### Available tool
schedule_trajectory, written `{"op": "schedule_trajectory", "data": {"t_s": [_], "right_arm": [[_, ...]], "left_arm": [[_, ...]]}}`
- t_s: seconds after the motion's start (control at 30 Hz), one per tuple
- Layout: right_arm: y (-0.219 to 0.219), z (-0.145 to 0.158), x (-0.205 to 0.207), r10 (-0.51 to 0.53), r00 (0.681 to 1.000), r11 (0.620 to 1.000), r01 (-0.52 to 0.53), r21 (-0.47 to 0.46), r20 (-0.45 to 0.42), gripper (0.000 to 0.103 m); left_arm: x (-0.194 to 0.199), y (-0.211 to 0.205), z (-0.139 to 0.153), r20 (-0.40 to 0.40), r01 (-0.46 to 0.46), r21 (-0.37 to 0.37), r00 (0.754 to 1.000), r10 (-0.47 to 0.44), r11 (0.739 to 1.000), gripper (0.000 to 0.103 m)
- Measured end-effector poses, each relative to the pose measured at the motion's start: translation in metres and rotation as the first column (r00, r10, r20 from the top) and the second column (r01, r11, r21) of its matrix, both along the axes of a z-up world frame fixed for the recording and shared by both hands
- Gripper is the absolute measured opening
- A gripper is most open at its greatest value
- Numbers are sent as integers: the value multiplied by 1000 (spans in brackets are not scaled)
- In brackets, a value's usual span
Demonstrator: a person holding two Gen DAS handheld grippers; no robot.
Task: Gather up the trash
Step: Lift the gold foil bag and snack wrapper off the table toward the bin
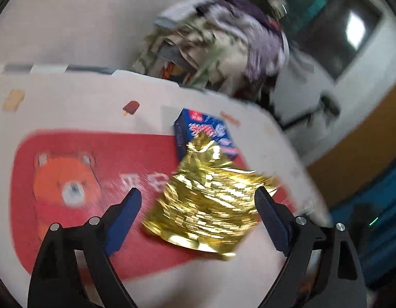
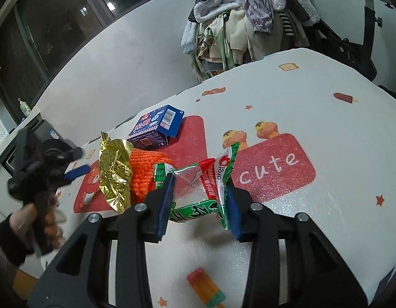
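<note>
A crumpled gold foil wrapper [image 1: 208,200] lies on the printed tablecloth between the spread fingers of my open left gripper [image 1: 198,197]. A blue ice-cream box [image 1: 205,131] lies just beyond it. In the right wrist view the gold wrapper [image 2: 114,172] stands beside an orange knitted cloth [image 2: 146,172] and the blue box [image 2: 156,128]. My right gripper [image 2: 199,192] has its blue pads against both sides of a green, red and clear plastic snack wrapper [image 2: 205,184]. The left gripper [image 2: 77,170] shows at the left edge, held by a hand.
The table [image 2: 313,107] has a white cloth with red patches and cartoon prints. A pile of clothes [image 2: 244,18] stands behind the table's far edge; it also shows in the left wrist view [image 1: 218,41]. Dark windows [image 2: 56,25] line the wall.
</note>
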State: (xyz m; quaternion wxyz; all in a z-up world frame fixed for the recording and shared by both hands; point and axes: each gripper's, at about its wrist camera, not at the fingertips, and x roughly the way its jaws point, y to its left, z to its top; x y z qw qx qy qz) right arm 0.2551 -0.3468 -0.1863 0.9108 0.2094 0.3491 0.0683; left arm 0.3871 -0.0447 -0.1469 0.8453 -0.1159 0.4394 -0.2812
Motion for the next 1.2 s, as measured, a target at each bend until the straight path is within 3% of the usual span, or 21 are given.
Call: {"op": "schedule_trajectory", "data": {"t_s": [0.07,0.13,0.2,0.3,0.4,0.43,0.47,0.57,0.77,0.93,1.2], "right_arm": [[1,3,-3,16,1000,1000,-16,-20,4,40],[3,4,-3,28,1000,998,-28,-58,-1,40],[4,5,-3,32,999,996,-32,-79,-7,40],[6,3,-4,30,999,996,-31,-83,-12,40],[9,2,-3,27,999,996,-28,-81,-21,40],[11,1,-3,29,999,996,-31,-84,-24,40],[13,2,-3,31,999,996,-33,-88,-24,40],[19,5,-4,37,999,995,-38,-91,-21,40],[32,19,-13,58,998,994,-58,-89,-1,40],[46,36,-31,78,997,992,-76,-99,17,40],[72,62,-72,125,991,986,-119,-117,48,40]], "left_arm": [[7,-7,0,43,86,43,995,-88,995,87],[15,-9,-1,51,167,6,985,-167,986,87],[24,-11,-10,5,211,-54,978,-211,976,87],[32,-16,-28,-52,239,-83,968,-244,967,85],[26,-19,-39,-83,276,-90,955,-284,957,57],[23,-17,-40,-85,268,-84,958,-274,960,30],[20,-15,-40,-92,259,-69,960,-265,963,22],[8,-12,-35,-89,230,-43,968,-233,972,18],[-28,5,8,8,169,27,986,-169,985,10],[-63,27,51,100,115,70,988,-121,991,10],[-132,49,87,136,102,132,983,-120,986,10]]}}
